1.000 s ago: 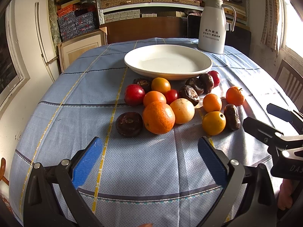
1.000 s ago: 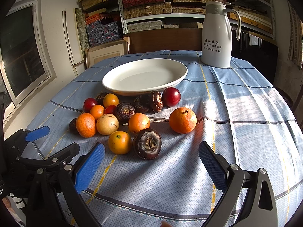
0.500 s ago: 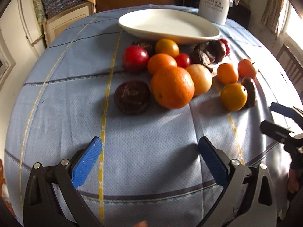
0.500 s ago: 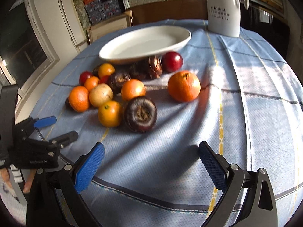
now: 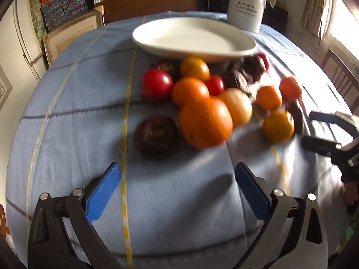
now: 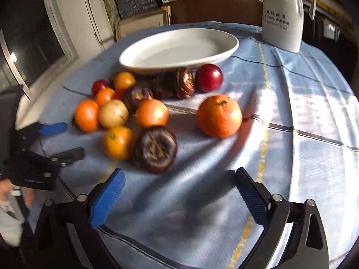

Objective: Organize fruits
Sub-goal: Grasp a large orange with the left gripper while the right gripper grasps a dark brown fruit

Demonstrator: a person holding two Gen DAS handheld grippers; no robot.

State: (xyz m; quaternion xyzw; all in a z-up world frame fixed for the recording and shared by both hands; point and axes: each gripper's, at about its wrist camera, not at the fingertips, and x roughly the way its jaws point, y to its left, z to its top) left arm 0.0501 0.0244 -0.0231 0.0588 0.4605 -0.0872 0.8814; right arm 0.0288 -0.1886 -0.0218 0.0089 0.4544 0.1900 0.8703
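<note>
A pile of several fruits lies on the blue checked tablecloth in front of an empty white oval plate (image 5: 193,35) (image 6: 179,47). My left gripper (image 5: 177,168) is open and holds nothing. Just beyond its fingers sit a dark wrinkled fruit (image 5: 156,135) and a large orange (image 5: 204,123). My right gripper (image 6: 180,172) is open over bare cloth, its jaws closing with nothing between them. A dark fruit (image 6: 154,149) lies just past its left finger, and a big orange (image 6: 218,115) lies further ahead. Each gripper shows at the edge of the other's view.
A white thermos jug (image 5: 245,4) (image 6: 282,15) stands behind the plate at the back right. Shelves with stacked boxes fill the wall behind the table. A wooden chair (image 5: 338,67) stands at the table's right side. A red plum (image 6: 208,77) sits by the plate.
Both grippers have come lower and closer to the fruit pile, so the fruits look larger. Nothing has been picked up and no fruit has moved.
</note>
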